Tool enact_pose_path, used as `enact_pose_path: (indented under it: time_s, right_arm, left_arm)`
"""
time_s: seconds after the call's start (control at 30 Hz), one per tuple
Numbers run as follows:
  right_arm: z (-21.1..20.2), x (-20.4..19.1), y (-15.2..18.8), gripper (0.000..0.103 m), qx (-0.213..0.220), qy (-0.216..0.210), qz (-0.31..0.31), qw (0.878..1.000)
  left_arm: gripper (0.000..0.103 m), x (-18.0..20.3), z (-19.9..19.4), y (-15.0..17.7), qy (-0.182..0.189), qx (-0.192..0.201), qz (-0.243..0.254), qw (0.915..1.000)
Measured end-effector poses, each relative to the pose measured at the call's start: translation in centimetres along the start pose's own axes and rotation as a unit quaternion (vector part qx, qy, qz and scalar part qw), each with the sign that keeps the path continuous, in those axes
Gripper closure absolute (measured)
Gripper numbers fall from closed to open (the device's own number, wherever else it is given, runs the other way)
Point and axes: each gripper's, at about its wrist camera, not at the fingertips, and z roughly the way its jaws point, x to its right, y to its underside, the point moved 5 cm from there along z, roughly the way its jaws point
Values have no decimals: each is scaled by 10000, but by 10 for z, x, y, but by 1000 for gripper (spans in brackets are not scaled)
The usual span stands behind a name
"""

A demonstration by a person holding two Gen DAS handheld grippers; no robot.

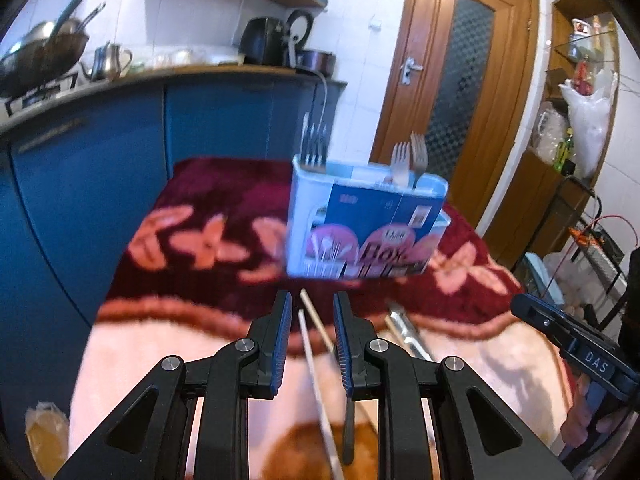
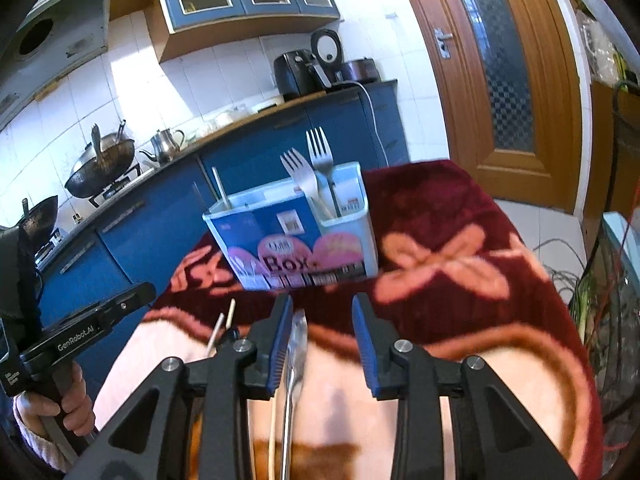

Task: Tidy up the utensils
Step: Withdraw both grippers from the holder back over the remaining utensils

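Note:
A white utensil holder (image 1: 366, 226) with a blue "Box" label stands on the red flowered blanket (image 1: 208, 216); forks (image 1: 412, 160) stick up from it. It also shows in the right wrist view (image 2: 296, 236), with two forks (image 2: 316, 168) in its right compartment. My left gripper (image 1: 310, 312) is open above two pale chopsticks (image 1: 316, 360) that lie between its fingers. My right gripper (image 2: 322, 320) is open over a metal utensil (image 2: 296, 356) lying by its left finger. The chopsticks' tips (image 2: 224, 324) show at the left.
A blue kitchen counter (image 1: 160, 120) with woks, a kettle and an air fryer (image 2: 296, 72) runs behind the table. A wooden door (image 1: 460, 92) is at the right. Shelves, bags and wires (image 2: 600, 280) crowd the right side.

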Motion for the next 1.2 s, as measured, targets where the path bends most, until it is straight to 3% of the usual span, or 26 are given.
enact_pose_path:
  time_s: [0.57,1.07,1.2]
  right_arm:
    - [14,19,39,67,-476,248,172,9984]
    - [20,30,47,66,-631,203,310,9973]
    - [21,32,48,66,-661,217,323,9971]
  left_arm:
    - [82,-2,43,42,5,-1047,-180,9943]
    - [82,-2,68,39,81,-1589,-145,9872]
    - [86,-3,73,39,171,-1716,-181,9849]
